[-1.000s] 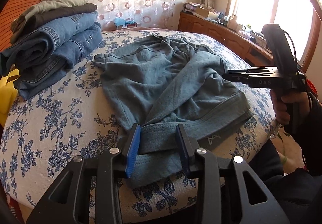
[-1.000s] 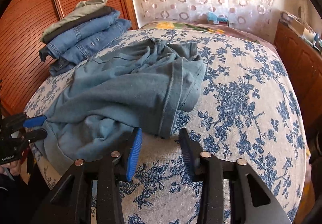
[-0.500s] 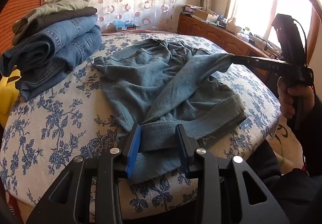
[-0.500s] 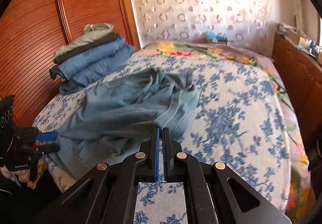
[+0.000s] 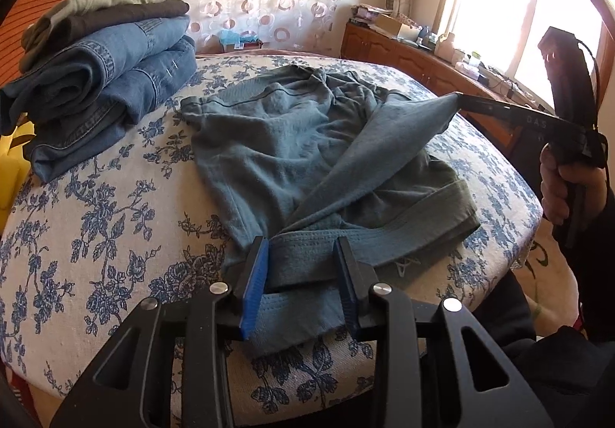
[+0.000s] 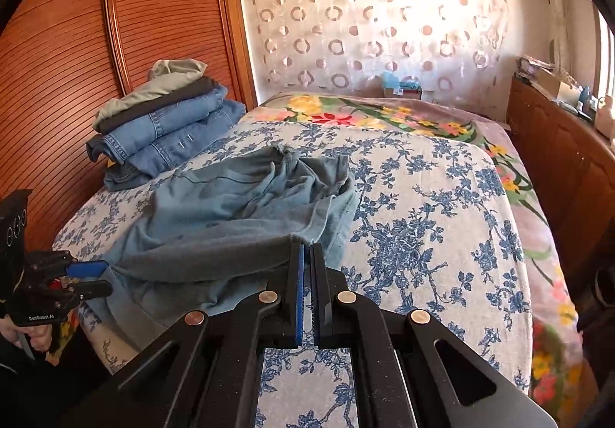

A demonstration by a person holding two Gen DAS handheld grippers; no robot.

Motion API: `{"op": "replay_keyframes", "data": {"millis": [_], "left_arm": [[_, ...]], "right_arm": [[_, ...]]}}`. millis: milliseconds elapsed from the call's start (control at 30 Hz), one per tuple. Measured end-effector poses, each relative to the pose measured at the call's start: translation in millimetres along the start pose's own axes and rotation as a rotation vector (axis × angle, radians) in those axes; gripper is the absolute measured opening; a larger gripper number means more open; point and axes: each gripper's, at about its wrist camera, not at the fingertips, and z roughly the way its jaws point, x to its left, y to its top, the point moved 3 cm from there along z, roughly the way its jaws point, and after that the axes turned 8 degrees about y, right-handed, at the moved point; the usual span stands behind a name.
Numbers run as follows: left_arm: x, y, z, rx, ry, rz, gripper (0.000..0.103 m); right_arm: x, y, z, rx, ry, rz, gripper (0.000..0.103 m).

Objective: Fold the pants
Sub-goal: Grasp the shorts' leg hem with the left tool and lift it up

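Observation:
Crumpled blue-grey pants (image 5: 292, 143) lie on the floral bedspread (image 5: 96, 228); they also show in the right wrist view (image 6: 230, 205). My left gripper (image 5: 303, 274) is open, its jaws on either side of the pants' waistband at the bed's near edge; it also shows in the right wrist view (image 6: 90, 278). My right gripper (image 6: 307, 274) is shut on a corner of the pants and holds it lifted above the bed; it also shows in the left wrist view (image 5: 457, 97).
A stack of folded jeans and other clothes (image 5: 100, 82) sits at the bed's left side, next to a wooden slatted wall (image 6: 77, 43). A wooden cabinet (image 6: 557, 166) runs along the right under the window. A flowered blanket (image 6: 384, 112) lies farther back.
My right gripper shut on a pants corner and lifted it up and away from the bed. My left gripper stayed open around the waistband.

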Motion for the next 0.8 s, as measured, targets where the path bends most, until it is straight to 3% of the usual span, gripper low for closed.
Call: {"op": "replay_keyframes", "data": {"millis": [67,100,200,800], "left_arm": [[-2,-1,-1,-0.006,0.007,0.012,0.033],[-3,-1,-2,-0.010,0.014,0.014,0.024],[-3,2,-7,-0.027,0.001,0.007,0.011],[-20,13,-32,-0.086,-0.032,0.036,0.010]], "right_arm": [[0,0,1,0.002,-0.004,-0.001,0.002],[0,0,2,0.003,-0.006,-0.001,0.002],[0,2,2,0.003,-0.011,-0.005,0.003],[7,34,-7,-0.059,-0.031,-0.078,0.002]]}}
